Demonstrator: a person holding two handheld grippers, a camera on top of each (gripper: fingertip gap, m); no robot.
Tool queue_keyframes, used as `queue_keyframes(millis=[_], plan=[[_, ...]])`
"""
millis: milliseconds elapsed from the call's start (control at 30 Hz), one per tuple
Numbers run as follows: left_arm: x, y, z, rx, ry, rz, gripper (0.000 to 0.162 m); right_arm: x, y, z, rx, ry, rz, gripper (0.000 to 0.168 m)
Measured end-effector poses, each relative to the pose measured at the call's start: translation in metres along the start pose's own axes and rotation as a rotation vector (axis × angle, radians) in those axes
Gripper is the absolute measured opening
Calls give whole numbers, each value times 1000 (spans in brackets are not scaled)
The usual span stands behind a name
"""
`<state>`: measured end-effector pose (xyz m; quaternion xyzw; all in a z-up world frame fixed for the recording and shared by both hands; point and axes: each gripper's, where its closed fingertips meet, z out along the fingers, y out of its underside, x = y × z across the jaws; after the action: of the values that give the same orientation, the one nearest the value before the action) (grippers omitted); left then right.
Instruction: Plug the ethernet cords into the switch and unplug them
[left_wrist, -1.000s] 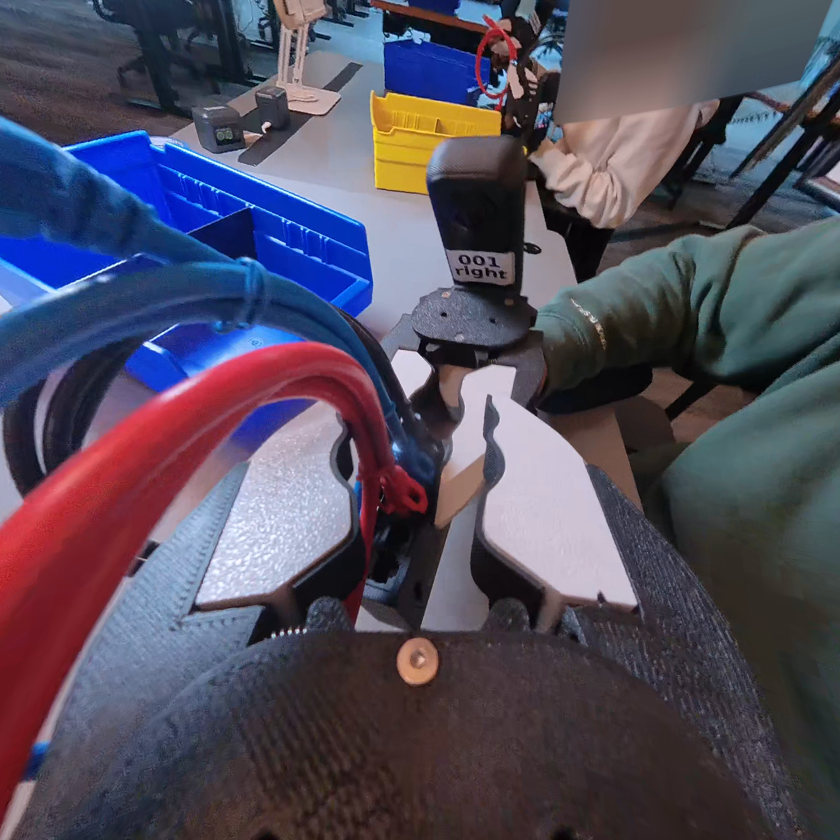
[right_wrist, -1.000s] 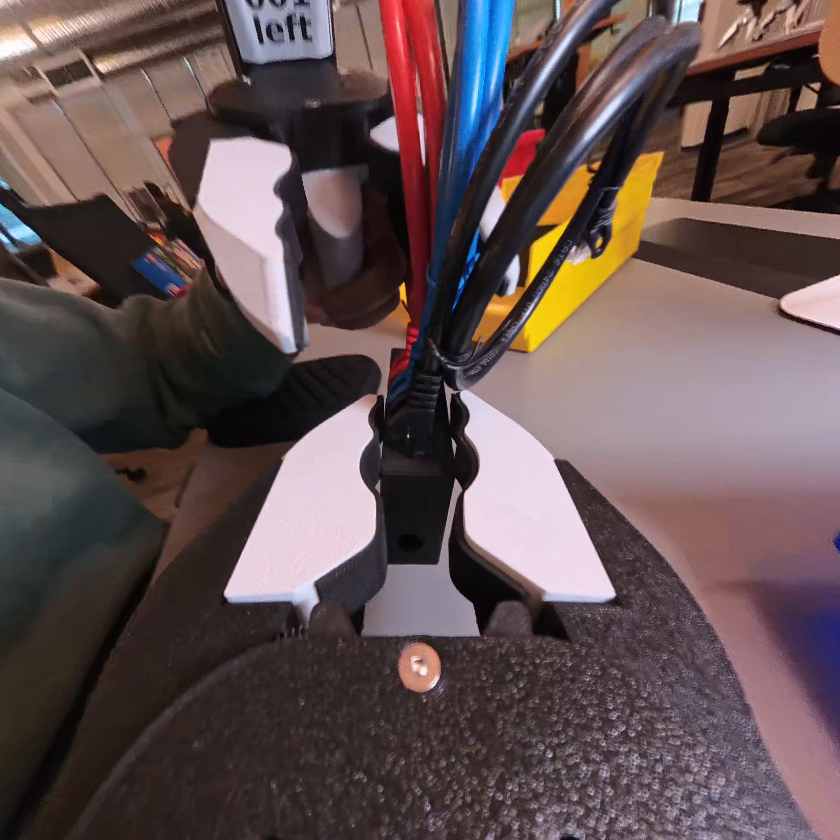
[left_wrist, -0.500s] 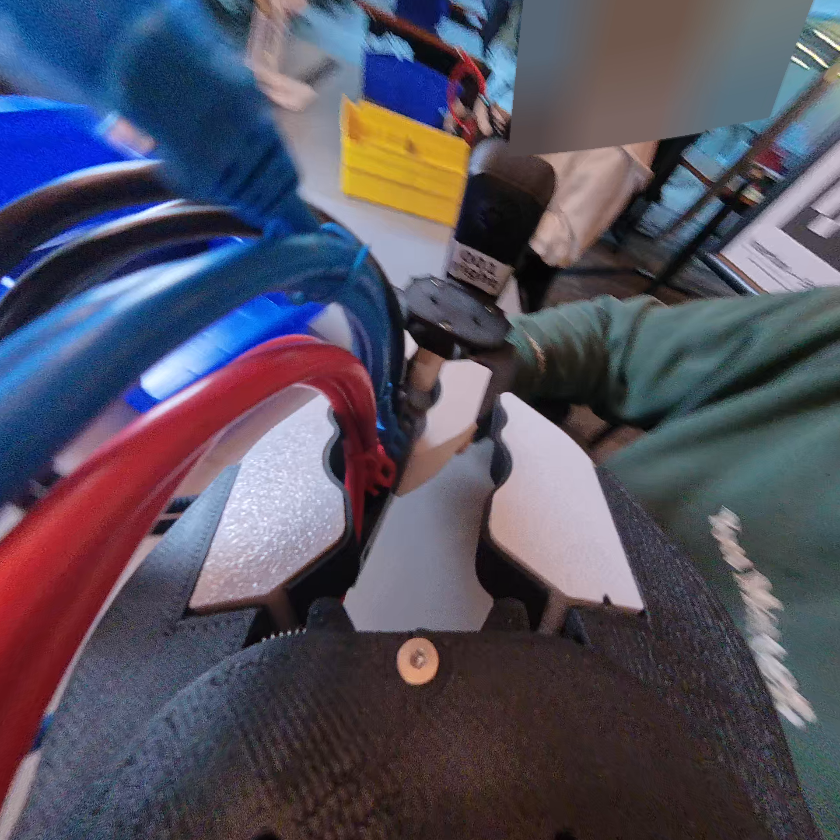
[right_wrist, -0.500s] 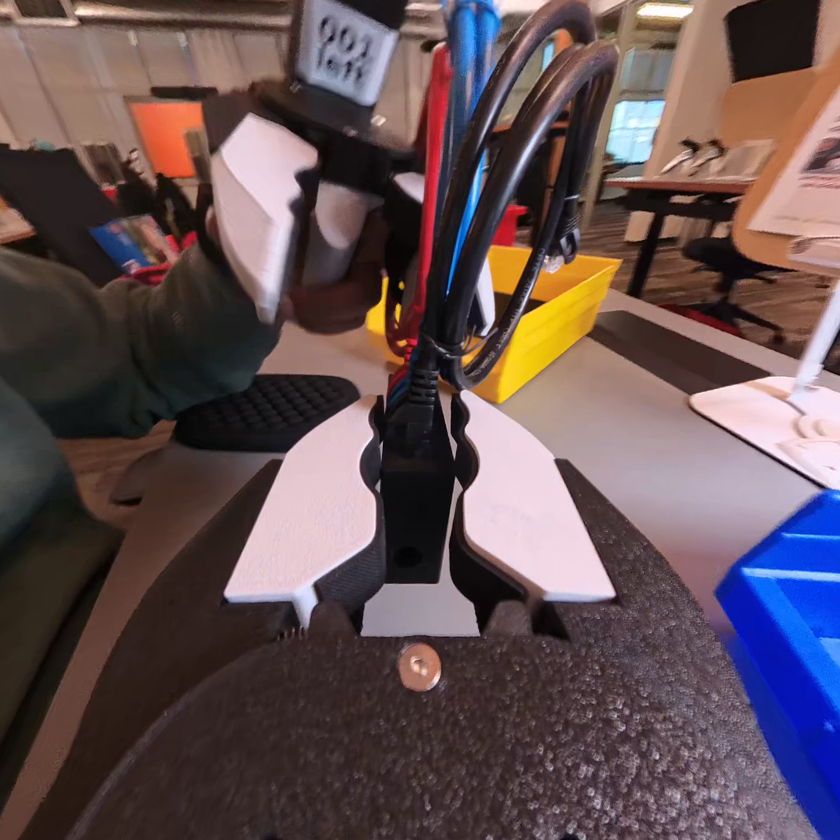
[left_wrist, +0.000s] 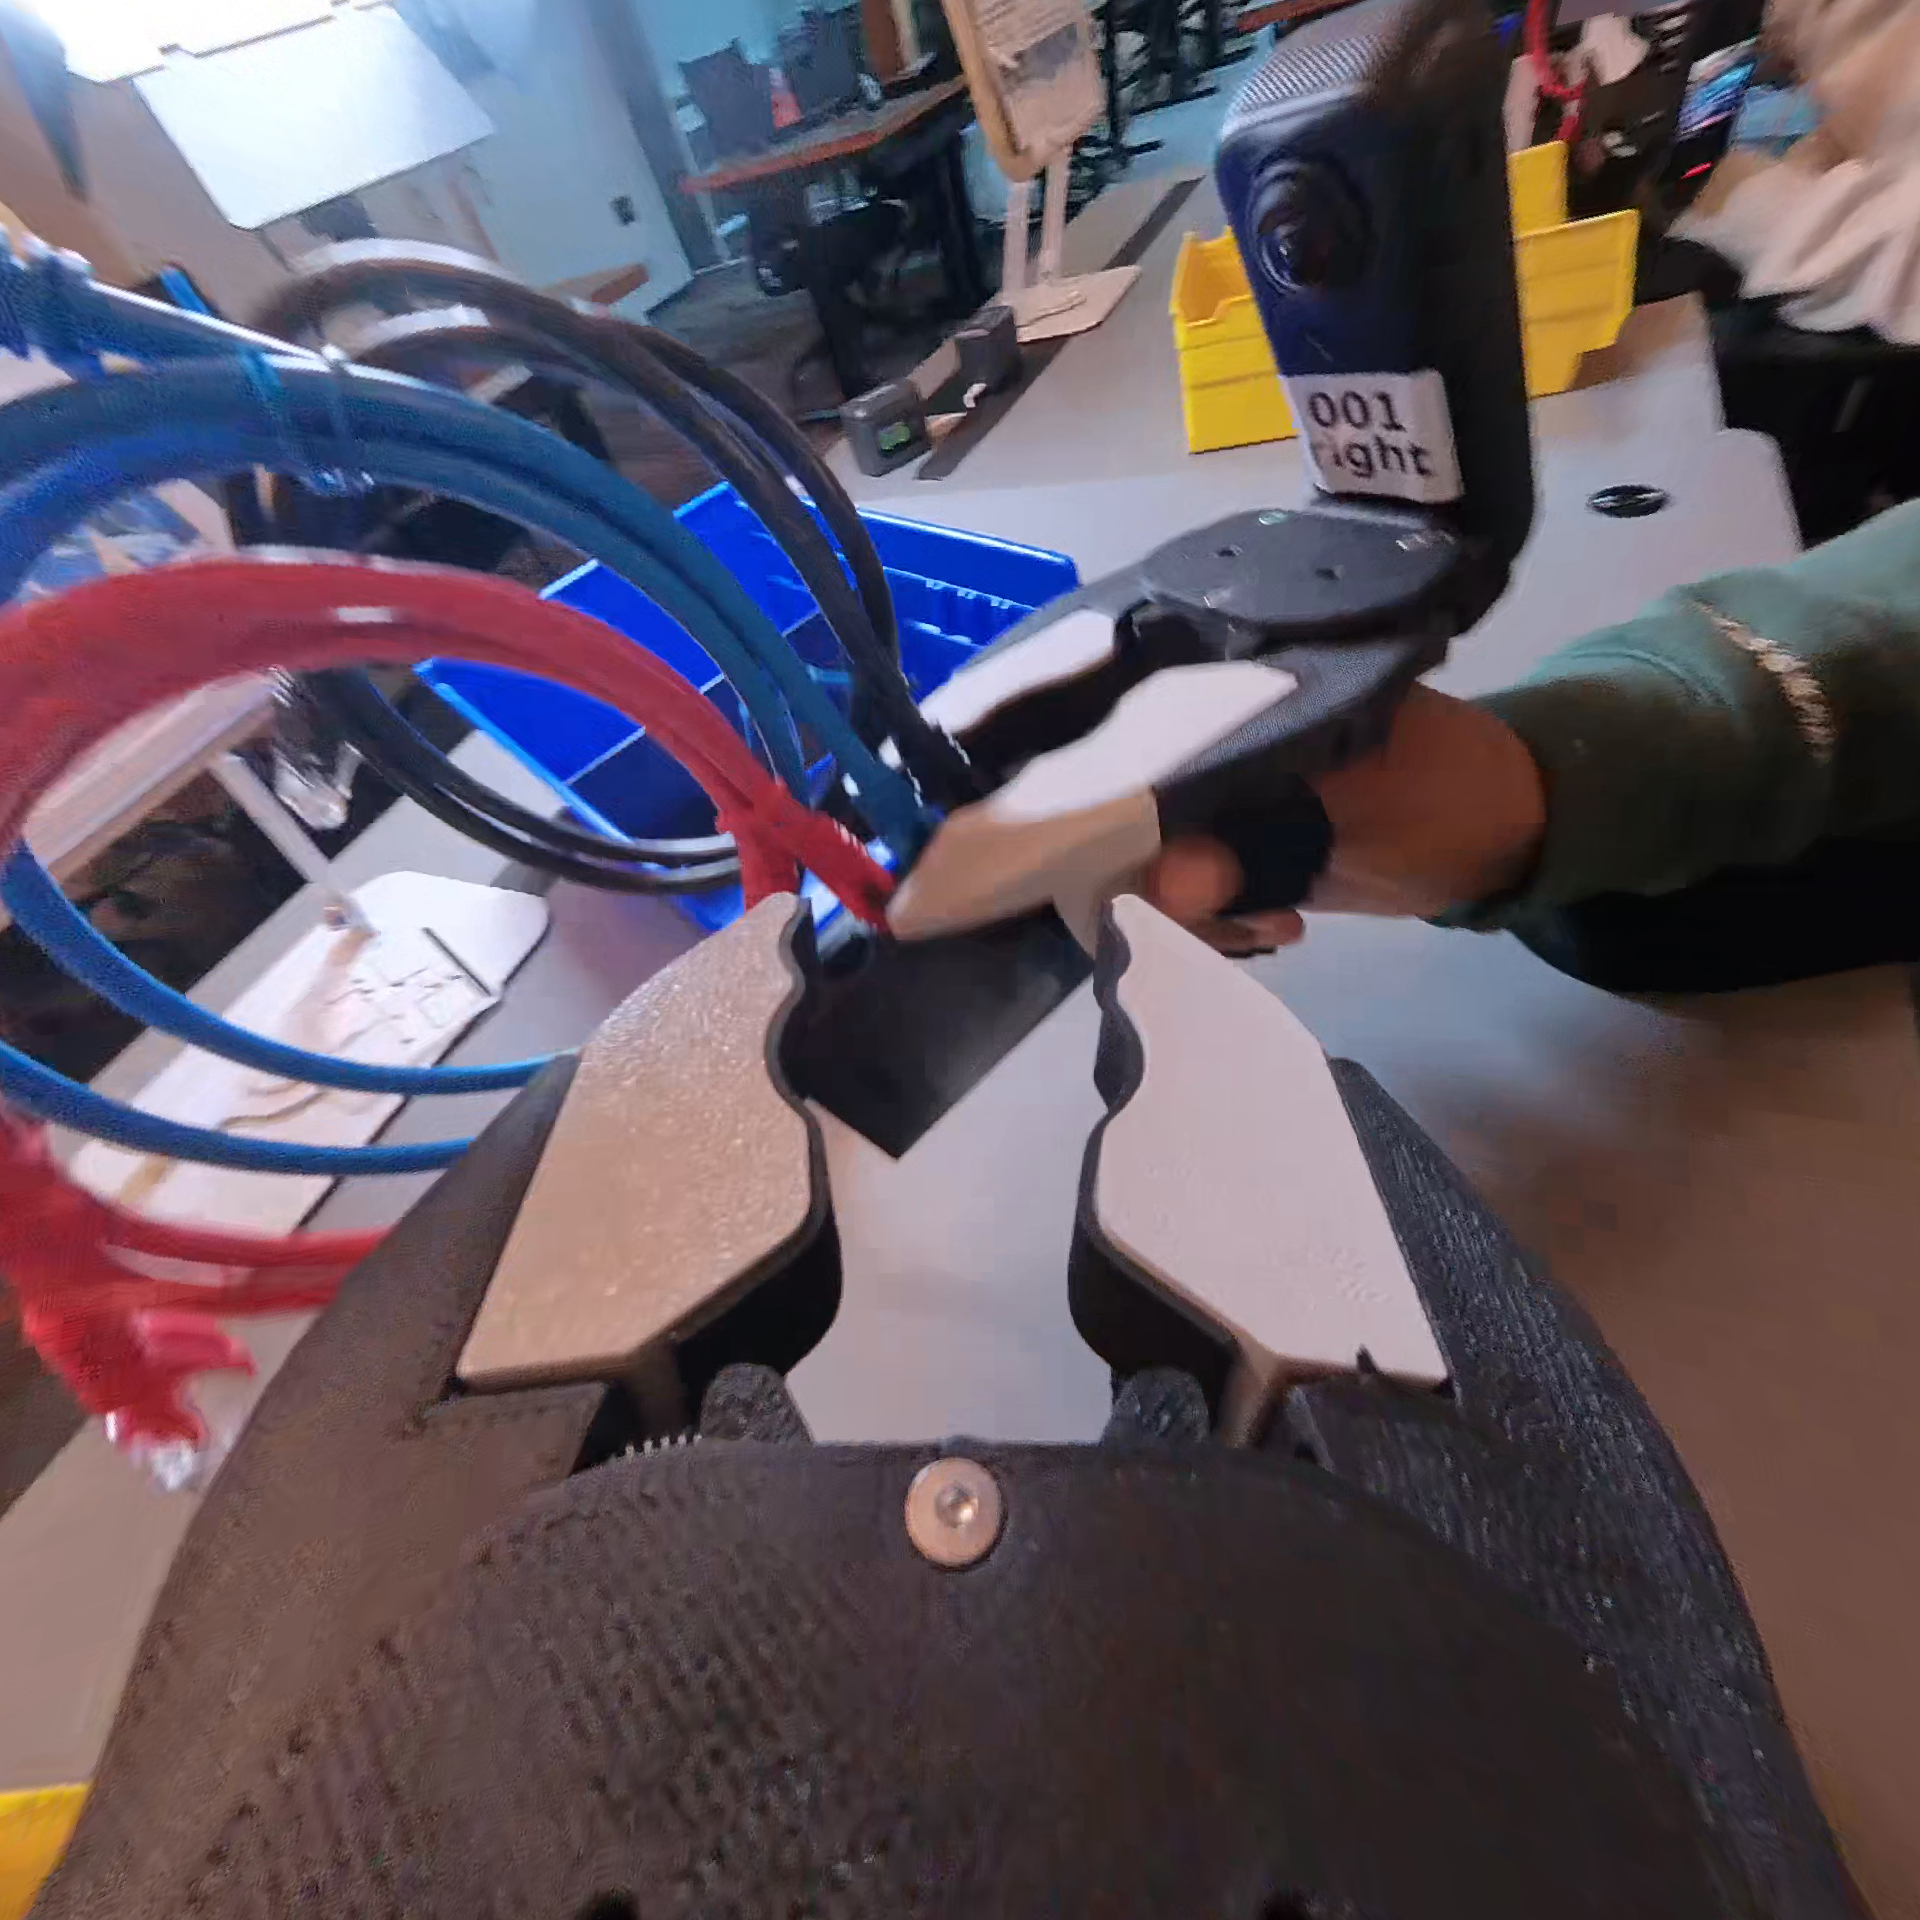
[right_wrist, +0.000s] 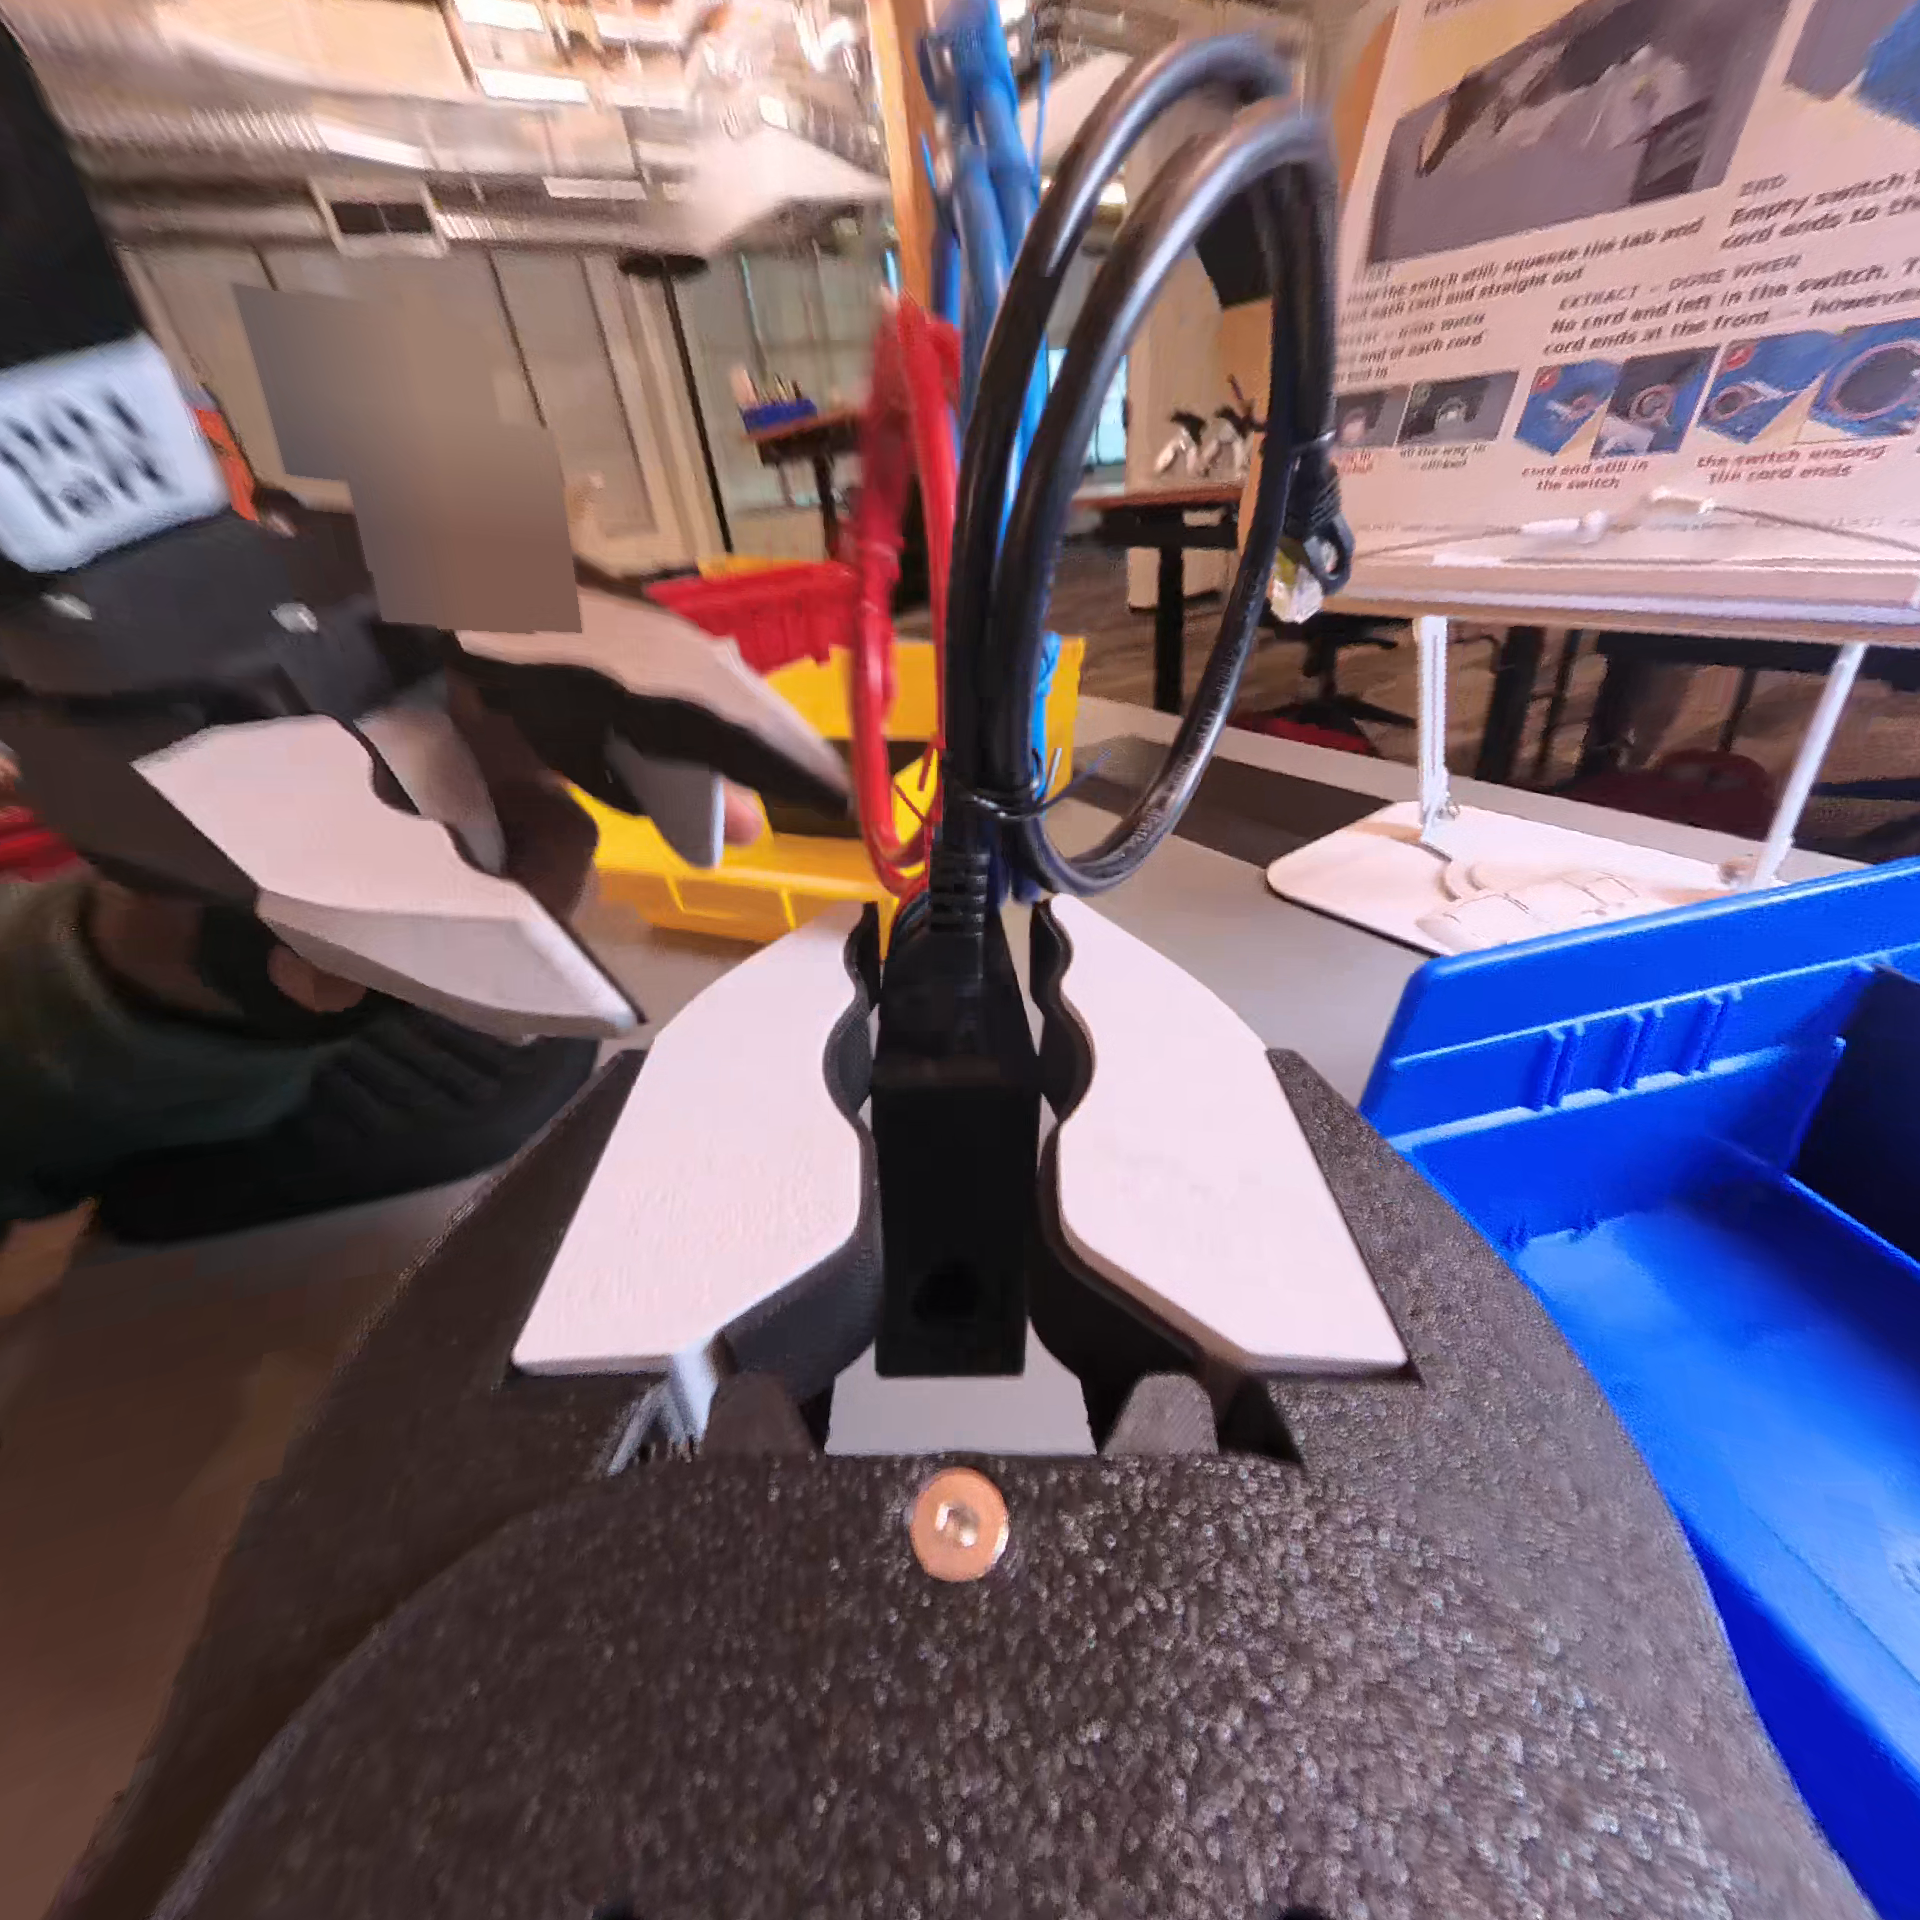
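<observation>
The right gripper (right_wrist: 956, 1049) squeezes the small black box-shaped switch (right_wrist: 956, 1195) tight between its white jaws, held up over the grey table (right_wrist: 1226, 935). The left gripper (left_wrist: 951, 1049) has its jaws wide apart, with a corner of the switch between its tips, and it has tipped since a second ago. Looped black cords (right_wrist: 1122, 416), blue cords (left_wrist: 416, 457) and red cords (left_wrist: 312, 623) stick out of the switch, with a blue plastic bin (right_wrist: 1662, 1143) and a yellow plastic bin (right_wrist: 727, 883) behind.

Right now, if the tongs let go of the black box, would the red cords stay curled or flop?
Probably stay curled: the red cords hold springy loops. The switch looks light, so they'd likely tug it over.
</observation>
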<state>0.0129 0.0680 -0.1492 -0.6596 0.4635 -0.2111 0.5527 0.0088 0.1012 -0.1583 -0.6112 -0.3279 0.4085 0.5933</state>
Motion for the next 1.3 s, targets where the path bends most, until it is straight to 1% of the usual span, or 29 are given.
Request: queue_keyframes(millis=[33,67,100,200,233,267,300,367,400,467,533,567,633,700,767,833,867,933,1033,1100,1167,1200,1233,1267,1300], plan=[[3,2,-2,14,53,-28,47,3,-7,-5,35,-17,15,28],[9,5,-4,24,130,-80,39,7,-15,-10,72,-23,23,28],[14,9,-5,32,214,-161,35,10,-22,-15,106,-29,36,28],[19,29,-2,67,402,-469,34,17,-38,-26,195,-63,126,27],[19,41,4,59,438,-551,37,18,-41,-28,213,-70,148,27],[21,52,11,43,475,-622,46,17,-43,-28,222,-82,162,27],[24,58,16,34,525,-695,58,15,-44,-27,227,-104,168,21],[29,48,17,108,609,-772,65,7,-45,-24,221,-177,224,21],[28,42,17,155,610,-766,68,2,-42,-22,210,-218,247,21],[28,33,19,218,613,-744,66,-10,-35,-17,179,-272,229,21],[29,21,14,285,656,-766,46,-23,-30,-11,149,-341,228,21],[27,22,11,289,647,-757,29,-28,-33,-11,152,-374,247,21],[25,24,5,288,620,-707,28,-31,-31,-7,113,-380,241,22],[16,20,-2,328,582,-718,28,-31,-31,-6,101,-353,210,28],[-2,12,-11,399,542,-765,27,-26,-33,-8,108,-294,167,48],[-16,13,-15,426,479,-746,27,-23,-32,-8,87,-260,138,54],[-19,12,-17,443,467,-742,27,-24,-31,-7,75,-252,133,57],[-20,11,-18,478,446,-729,27,-22,-30,-6,85,-213,135,53],[-19,3,-21,519,435,-722,27,-10,-29,-7,86,-137,131,59],[-21,-1,-24,529,428,-701,27,-9,-30,-10,80,-163,155,58],[-19,-1,-25,522,428,-666,27,-24,-22,-9,20,-280,216,55],[-17,0,-24,509,437,-648,27,-32,-15,-7,-16,-322,234,50],[-14,0,-24,505,452,-642,27,-35,-10,-5,-34,-332,233,38],[-11,-1,-25,515,475,-653,27,-36,-10,-6,-15,-338,216,31],[-10,-2,-25,513,487,-661,27,-38,-11,-7,-2,-359,223,30]])
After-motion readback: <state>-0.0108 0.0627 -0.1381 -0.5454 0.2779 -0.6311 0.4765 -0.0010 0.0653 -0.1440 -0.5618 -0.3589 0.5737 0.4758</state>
